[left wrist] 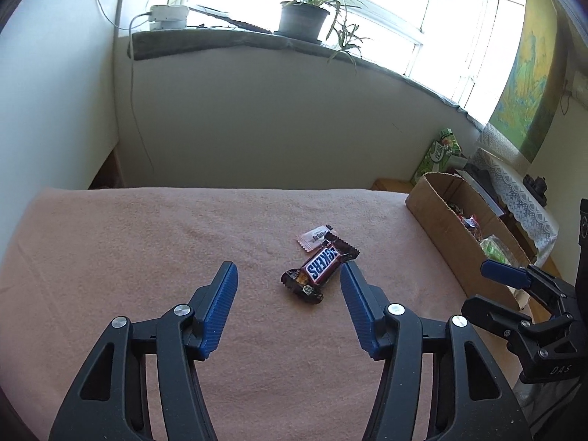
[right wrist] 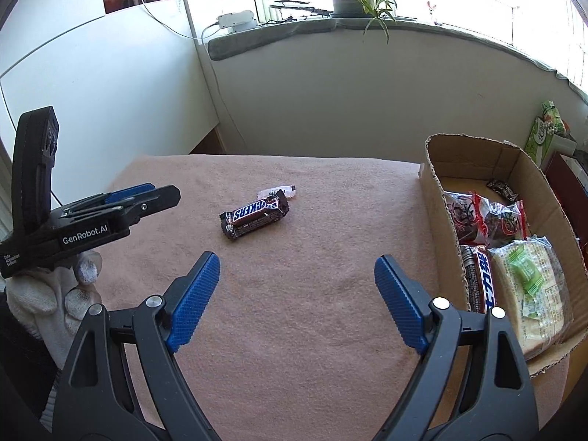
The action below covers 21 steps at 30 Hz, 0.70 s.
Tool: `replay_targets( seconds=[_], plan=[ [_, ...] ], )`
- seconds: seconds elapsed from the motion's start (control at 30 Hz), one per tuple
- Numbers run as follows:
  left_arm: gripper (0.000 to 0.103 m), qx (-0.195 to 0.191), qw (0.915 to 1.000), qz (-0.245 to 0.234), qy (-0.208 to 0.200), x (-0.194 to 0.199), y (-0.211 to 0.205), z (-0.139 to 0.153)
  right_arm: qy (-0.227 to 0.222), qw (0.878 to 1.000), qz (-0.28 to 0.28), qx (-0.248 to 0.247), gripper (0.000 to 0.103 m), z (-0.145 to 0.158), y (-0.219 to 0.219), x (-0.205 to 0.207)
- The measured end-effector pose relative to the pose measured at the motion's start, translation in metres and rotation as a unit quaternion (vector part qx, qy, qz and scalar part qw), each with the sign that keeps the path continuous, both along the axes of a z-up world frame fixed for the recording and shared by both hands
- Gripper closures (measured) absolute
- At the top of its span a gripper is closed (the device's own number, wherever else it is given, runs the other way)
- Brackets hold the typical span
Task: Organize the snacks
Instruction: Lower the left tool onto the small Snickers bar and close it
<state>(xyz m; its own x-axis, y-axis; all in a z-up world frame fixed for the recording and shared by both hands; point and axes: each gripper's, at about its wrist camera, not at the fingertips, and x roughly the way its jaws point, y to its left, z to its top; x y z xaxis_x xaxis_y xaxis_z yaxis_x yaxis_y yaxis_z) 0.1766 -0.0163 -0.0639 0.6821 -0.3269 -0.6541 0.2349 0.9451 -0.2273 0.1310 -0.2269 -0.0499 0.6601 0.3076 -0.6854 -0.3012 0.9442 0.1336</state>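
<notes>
A brown Snickers bar point(left wrist: 319, 270) lies on the pink cloth, with a small white candy wrapper point(left wrist: 314, 237) just behind it. My left gripper point(left wrist: 288, 275) is open and empty, its fingertips just short of the bar, which lies nearer the right finger. In the right wrist view the bar point(right wrist: 254, 214) and the white wrapper point(right wrist: 276, 192) lie ahead to the left. My right gripper point(right wrist: 297, 266) is open and empty, above the cloth left of the cardboard box point(right wrist: 441, 217).
The cardboard box point(left wrist: 437, 217) at the cloth's right edge holds several packaged snacks point(right wrist: 514, 275). The left gripper point(right wrist: 147, 198), held in a white glove, shows at left in the right wrist view. A green packet point(right wrist: 545, 128) stands behind the box. A wall and windowsill lie beyond the table.
</notes>
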Motion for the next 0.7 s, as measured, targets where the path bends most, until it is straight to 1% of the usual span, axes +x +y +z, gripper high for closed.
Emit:
replay_targets(
  seconds=[0.1, 0.2, 0.33, 0.43, 0.47, 0.57, 0.63, 0.67, 0.7],
  plan=[
    [0.046, 0.004, 0.9998, -0.019, 0.009, 0.01, -0.011, -0.006, 0.007, 1.0, -0.003, 0.015, 0.014, 0.0, 0.0, 0.012],
    [0.046, 0.019, 0.9989, -0.04, 0.018, 0.019, -0.024, -0.014, 0.016, 0.999, -0.014, 0.032, 0.014, -0.001, -0.004, 0.025],
    [0.046, 0.035, 0.9972, -0.06, 0.027, 0.032, -0.037, -0.022, 0.043, 0.996, -0.022, 0.073, 0.014, -0.006, -0.01, 0.044],
    [0.046, 0.056, 0.9952, -0.075, 0.029, 0.04, -0.047, -0.028, 0.063, 0.993, -0.032, 0.098, 0.017, -0.011, -0.012, 0.061],
    [0.046, 0.064, 0.9941, -0.082, 0.029, 0.042, -0.05, -0.03, 0.071, 0.991, -0.036, 0.107, 0.021, -0.013, -0.012, 0.066],
    [0.046, 0.093, 0.9912, -0.089, 0.031, 0.049, -0.055, -0.038, 0.082, 0.988, -0.038, 0.124, 0.022, -0.016, -0.009, 0.081],
    [0.046, 0.103, 0.99, -0.09, 0.033, 0.052, -0.054, -0.043, 0.093, 0.986, -0.039, 0.13, 0.023, -0.02, -0.004, 0.092],
    [0.048, 0.103, 0.99, -0.09, 0.036, 0.053, -0.054, -0.045, 0.101, 0.985, -0.038, 0.136, 0.029, -0.022, -0.001, 0.099],
    [0.057, 0.101, 0.9902, -0.089, 0.038, 0.054, -0.053, -0.047, 0.11, 0.983, -0.038, 0.14, 0.039, -0.025, 0.001, 0.106]
  ],
)
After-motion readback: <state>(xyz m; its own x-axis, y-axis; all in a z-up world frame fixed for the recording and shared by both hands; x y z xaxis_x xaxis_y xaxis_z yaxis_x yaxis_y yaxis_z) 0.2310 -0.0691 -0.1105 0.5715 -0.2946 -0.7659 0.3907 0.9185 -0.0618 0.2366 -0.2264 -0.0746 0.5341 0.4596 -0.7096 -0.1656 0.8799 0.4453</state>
